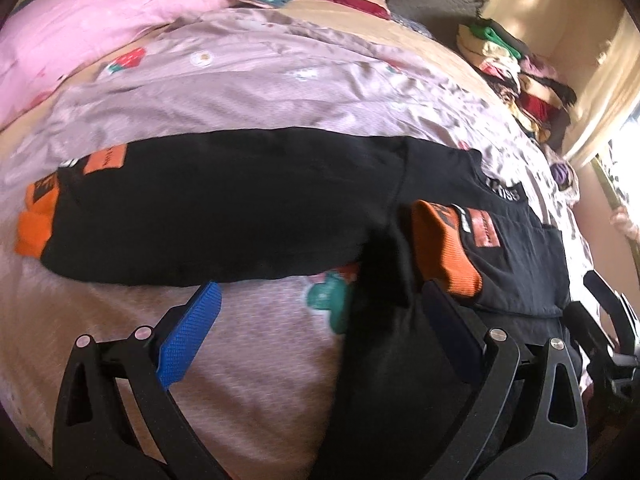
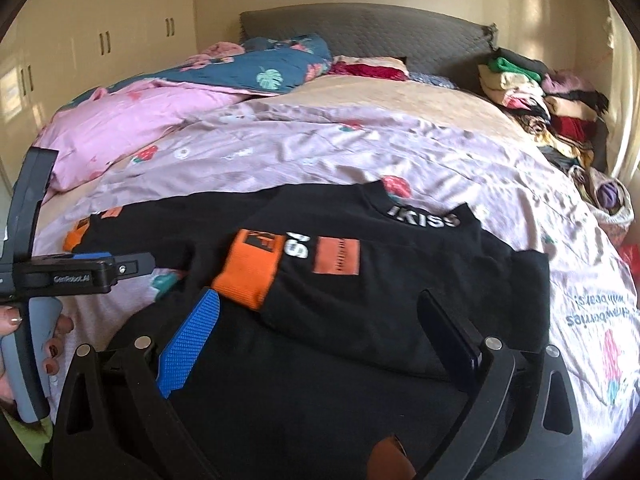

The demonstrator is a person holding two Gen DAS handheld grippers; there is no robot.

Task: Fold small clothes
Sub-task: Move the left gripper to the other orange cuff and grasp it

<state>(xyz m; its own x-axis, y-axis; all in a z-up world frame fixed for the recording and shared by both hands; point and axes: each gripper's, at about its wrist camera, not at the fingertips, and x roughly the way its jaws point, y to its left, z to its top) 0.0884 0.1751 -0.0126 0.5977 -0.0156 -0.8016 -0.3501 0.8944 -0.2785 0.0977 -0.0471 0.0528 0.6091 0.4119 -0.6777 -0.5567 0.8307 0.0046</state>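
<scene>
A: Lying flat on the bed (image 2: pixel 400 96), the black sweatshirt (image 2: pixel 400 300) is stretching across the lilac fruit-print cover (image 2: pixel 300 148) toward the bed's near edge. How are the sleeves sitting?

B: One sleeve is folding in over the chest, its orange cuff (image 2: pixel 246 276) resting on the black body just beside the white lettering. The other sleeve is reaching out toward the bed's left side, its own orange cuff (image 1: pixel 36 224) lying on the cover.

A: And the claws?

B: The left claw (image 1: pixel 320 320) is standing wide open, gripping nothing; its blue pad is hovering over the cover and its dark pad is sitting beside the folded cuff. The right claw (image 2: pixel 320 328) is gaping just as wide over the sweatshirt's lower part, nothing pinched between the pads.

A: What else is lying there?

B: A pile of folded clothes (image 2: pixel 532 104) is sitting along the bed's right edge near the grey headboard (image 2: pixel 380 36), and a pink quilt (image 2: pixel 132 124) is bunching at the far left corner.
</scene>
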